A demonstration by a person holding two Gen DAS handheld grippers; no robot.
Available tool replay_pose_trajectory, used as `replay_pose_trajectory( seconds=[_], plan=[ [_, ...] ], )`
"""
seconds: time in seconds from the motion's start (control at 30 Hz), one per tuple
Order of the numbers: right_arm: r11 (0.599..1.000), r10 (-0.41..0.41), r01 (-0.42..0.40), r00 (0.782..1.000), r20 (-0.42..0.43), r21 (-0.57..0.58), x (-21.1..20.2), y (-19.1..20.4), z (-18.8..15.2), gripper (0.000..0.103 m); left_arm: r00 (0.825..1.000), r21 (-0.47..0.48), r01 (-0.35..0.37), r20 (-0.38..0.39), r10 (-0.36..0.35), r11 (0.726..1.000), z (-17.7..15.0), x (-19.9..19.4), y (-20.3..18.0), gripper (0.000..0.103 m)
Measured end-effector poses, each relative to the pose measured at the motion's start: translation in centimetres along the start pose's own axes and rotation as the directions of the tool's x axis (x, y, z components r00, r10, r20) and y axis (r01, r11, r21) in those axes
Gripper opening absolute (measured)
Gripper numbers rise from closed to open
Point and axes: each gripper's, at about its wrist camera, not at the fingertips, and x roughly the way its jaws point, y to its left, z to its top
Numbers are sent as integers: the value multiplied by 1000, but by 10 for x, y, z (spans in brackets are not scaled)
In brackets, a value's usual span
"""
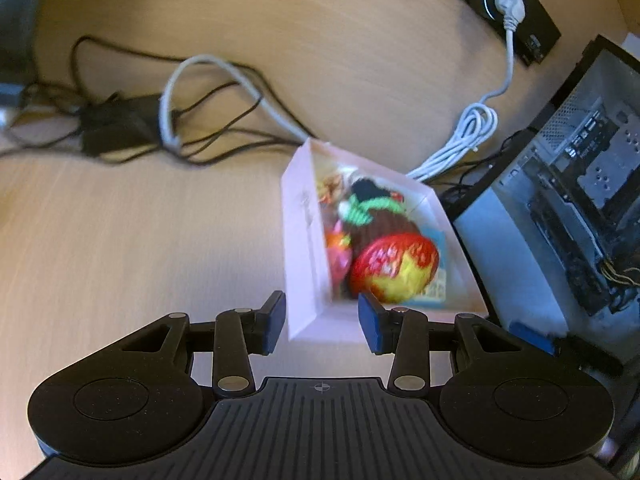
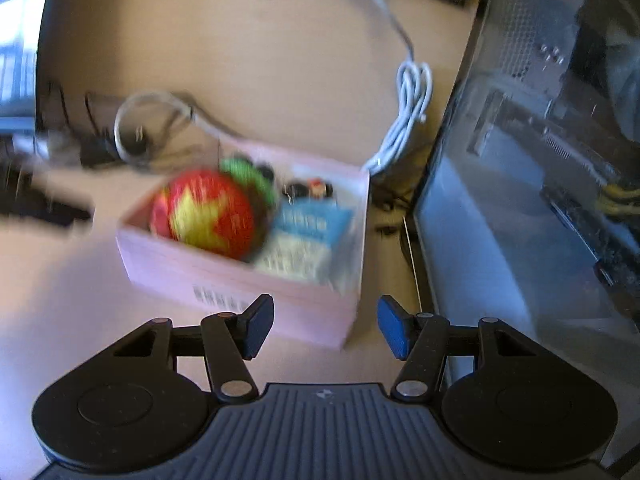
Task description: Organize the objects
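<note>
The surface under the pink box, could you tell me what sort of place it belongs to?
Probably a home or office computer desk: a light wood-grain top. An open computer case stands beside the pink box, tangled black cables and an adapter lie behind it, and a white cable runs to a desk socket.

Box (image 2: 240, 280) on the desk (image 1: 120, 240), left of the computer case (image 1: 580, 180). In the box: ball (image 2: 208, 216) at the near left, carton (image 2: 304, 240) to its right, knitted toy (image 1: 380, 216) behind the ball. Coiled cable (image 1: 460, 144) lies behind the box; adapter (image 1: 116, 128) and cords farther left.
</note>
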Motion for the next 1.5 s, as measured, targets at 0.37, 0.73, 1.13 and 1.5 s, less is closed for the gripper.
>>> replay_pose_trajectory(
  seconds=[0.37, 0.73, 1.13, 1.5],
  plan=[
    [1000, -7, 6, 999, -32, -27, 48, 0, 3, 51, 961, 32, -265, -78, 267, 964, 5, 35, -5, 79],
    [994, 97, -97, 995, -12, -52, 60, 37, 24, 52, 947, 35, -321, 39, 319, 947, 6, 26, 61, 103],
    [998, -27, 28, 1000, -13, 61, 26, 35, 17, 85, 948, 87, -294, 152, 279, 952, -10, -12, 50, 102],
    [961, 12, 35, 986, -168, 274, -51, 62, -76, 103, 976, 158, -217, 66, 209, 963, -137, -64, 38, 102]
  ],
)
